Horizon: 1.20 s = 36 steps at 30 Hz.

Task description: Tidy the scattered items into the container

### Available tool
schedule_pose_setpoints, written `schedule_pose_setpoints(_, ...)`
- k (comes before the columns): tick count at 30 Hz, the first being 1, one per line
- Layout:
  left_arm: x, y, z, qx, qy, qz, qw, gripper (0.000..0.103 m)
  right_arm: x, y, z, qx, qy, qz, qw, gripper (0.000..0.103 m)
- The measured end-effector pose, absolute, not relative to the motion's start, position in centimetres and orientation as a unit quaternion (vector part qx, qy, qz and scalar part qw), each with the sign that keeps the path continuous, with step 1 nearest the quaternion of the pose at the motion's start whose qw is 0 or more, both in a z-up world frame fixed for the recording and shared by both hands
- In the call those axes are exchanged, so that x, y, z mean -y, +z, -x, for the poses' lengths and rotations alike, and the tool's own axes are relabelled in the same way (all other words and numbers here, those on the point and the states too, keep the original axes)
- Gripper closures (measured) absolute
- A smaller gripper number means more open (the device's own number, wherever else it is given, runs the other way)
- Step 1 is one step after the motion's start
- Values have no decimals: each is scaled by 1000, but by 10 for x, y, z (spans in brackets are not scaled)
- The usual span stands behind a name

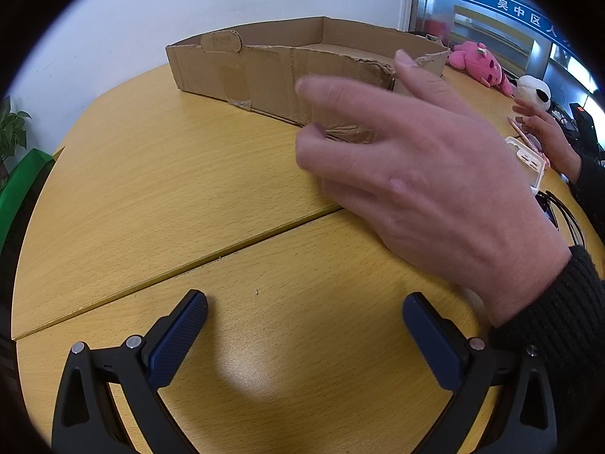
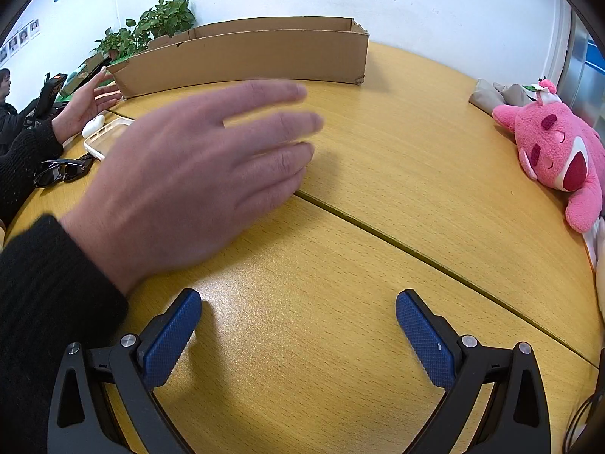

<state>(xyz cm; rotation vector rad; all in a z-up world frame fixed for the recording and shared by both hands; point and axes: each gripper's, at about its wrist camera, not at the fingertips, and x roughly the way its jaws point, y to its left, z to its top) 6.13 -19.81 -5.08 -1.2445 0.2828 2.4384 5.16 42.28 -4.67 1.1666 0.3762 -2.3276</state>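
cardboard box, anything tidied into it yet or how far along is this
Nothing looks done: no item shows inside the cardboard box, though its floor is mostly hidden. Nothing is in hand: left gripper and right gripper are open and empty. Left: pink plush, sunglasses, phone case.

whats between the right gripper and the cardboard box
In the right wrist view, a bare hand in a black sleeve hovers over the wooden table, between the open right gripper and the cardboard box.

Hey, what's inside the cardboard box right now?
Only bare inner walls of the cardboard box show, plus a strip of floor at the far end. The near wall and a hand hide the rest, so I cannot tell.
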Motion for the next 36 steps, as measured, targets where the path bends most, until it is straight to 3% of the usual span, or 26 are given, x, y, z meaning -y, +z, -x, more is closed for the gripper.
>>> schedule_pose_setpoints(36, 198, -51, -61, -99, 870, 444, 190, 0, -423, -47, -52, -138, -856, -429, 252, 0)
